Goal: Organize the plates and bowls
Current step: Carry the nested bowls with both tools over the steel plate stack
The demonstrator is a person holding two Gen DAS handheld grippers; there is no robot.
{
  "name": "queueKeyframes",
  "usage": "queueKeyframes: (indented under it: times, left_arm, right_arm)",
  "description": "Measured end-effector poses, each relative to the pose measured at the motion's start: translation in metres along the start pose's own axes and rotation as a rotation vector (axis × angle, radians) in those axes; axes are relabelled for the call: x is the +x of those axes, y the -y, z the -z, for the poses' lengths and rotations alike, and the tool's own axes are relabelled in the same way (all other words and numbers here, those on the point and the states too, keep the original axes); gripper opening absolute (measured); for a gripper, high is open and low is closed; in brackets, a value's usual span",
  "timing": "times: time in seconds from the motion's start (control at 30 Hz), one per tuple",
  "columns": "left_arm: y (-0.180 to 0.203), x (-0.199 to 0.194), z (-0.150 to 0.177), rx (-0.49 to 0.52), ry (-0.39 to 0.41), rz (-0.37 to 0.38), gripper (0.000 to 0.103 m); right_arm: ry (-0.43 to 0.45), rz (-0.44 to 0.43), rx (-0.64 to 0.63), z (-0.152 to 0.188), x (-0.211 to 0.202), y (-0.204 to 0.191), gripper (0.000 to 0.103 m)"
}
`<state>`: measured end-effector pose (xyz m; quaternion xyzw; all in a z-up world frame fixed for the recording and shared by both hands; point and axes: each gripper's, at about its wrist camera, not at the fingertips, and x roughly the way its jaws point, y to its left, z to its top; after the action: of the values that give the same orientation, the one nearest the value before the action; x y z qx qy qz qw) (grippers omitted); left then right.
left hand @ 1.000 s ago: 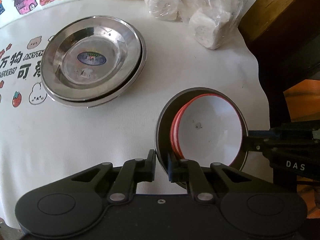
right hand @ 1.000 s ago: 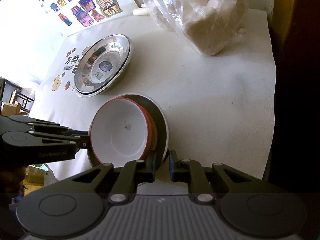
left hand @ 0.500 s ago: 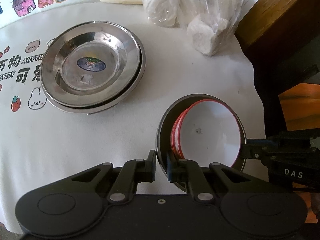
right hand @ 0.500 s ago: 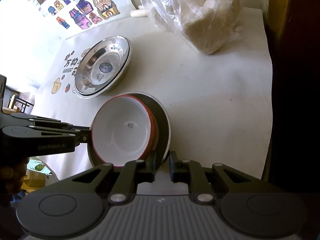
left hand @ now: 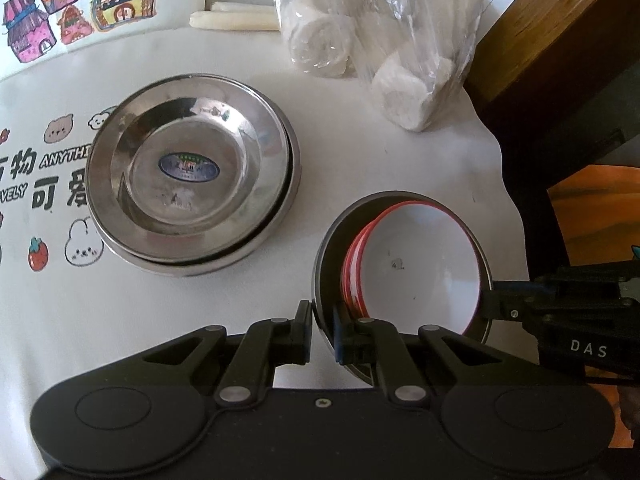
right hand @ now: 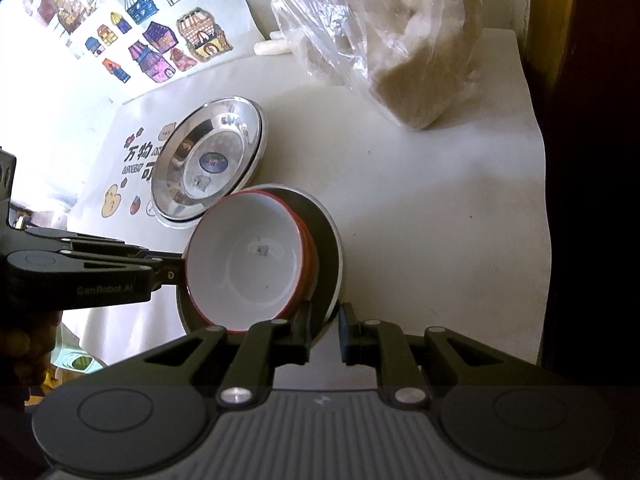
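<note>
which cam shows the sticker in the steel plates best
The left wrist view. There the oval sticker lies near the middle of the picture, seen almost from above in the top of the stacked steel plates. In the right wrist view the same sticker is smaller, farther off and seen at a slant.

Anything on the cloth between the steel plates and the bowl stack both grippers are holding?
Nothing: bare white cloth separates the steel plates from the bowl stack, clearest in the left wrist view.
</note>
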<state>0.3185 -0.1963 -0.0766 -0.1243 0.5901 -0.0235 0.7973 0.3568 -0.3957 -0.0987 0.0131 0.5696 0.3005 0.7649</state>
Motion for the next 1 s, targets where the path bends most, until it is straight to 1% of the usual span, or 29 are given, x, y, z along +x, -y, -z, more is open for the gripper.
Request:
queueKeyframes:
  times: [0.43, 0.73, 1.0]
  left_arm:
    - [-0.022, -0.008, -0.016, 0.031, 0.011, 0.019, 0.01]
    - [-0.04, -0.014, -0.024, 0.026, 0.026, 0.02, 0.01]
    - [-0.056, -0.02, -0.029, 0.0, 0.044, 0.022, 0.01]
  right_arm:
    - [0.029, 0.009, 0.025, -0.013, 0.001, -0.017, 0.016]
    - [0.035, 0.004, 0.017, -0.025, 0.008, -0.03, 0.016]
    - [0.041, 0.002, 0.003, -0.036, 0.012, -0.043, 0.016]
